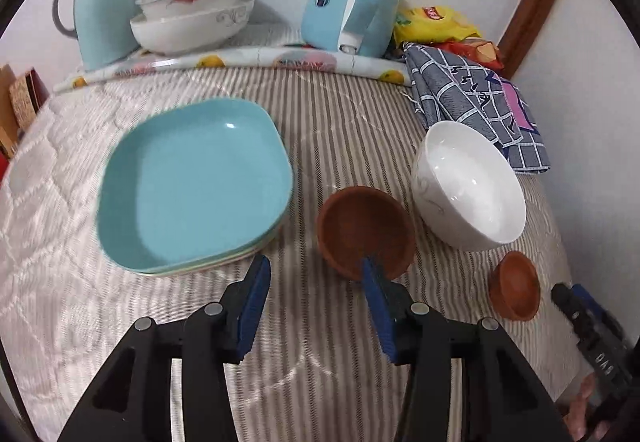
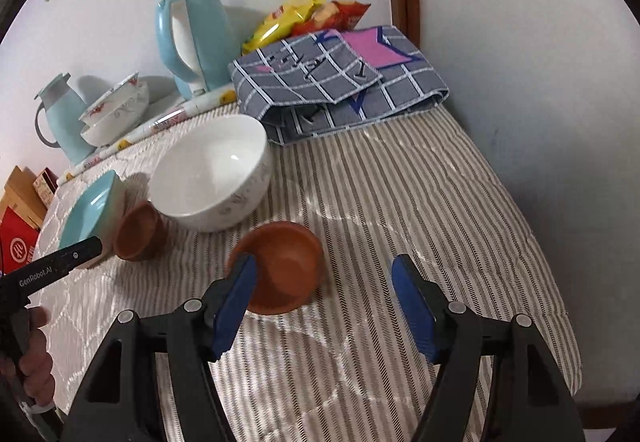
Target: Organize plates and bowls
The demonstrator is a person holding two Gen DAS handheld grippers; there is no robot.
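left tool [image 1: 316, 274] hung released by the larger brown bowl [image 1: 366, 232], one pad over its rim. right tool [image 2: 322, 278] gaped beside the smaller brown bowl [image 2: 280, 266], likely for nesting. blue plates [image 1: 192, 185] stacked on the bed [image 1: 340, 113].

The right tool [image 2: 320, 278] is open, with nothing squeezed between its blue pads [image 2: 236, 298]. A small round brown clay bowl [image 2: 280, 266] sits on the striped tabletop [image 2: 420, 209], just beside the left pad. Behind it stands a big white round bowl [image 2: 210, 171]. Left of that is another small brown clay bowl [image 2: 138, 232], next to a square light blue plate [image 2: 90, 211]. The left tool [image 2: 86, 250], black, reaches in from the left edge. A folded grey checked cloth [image 2: 340, 81] lies at the back near a light blue kettle [image 2: 192, 41].
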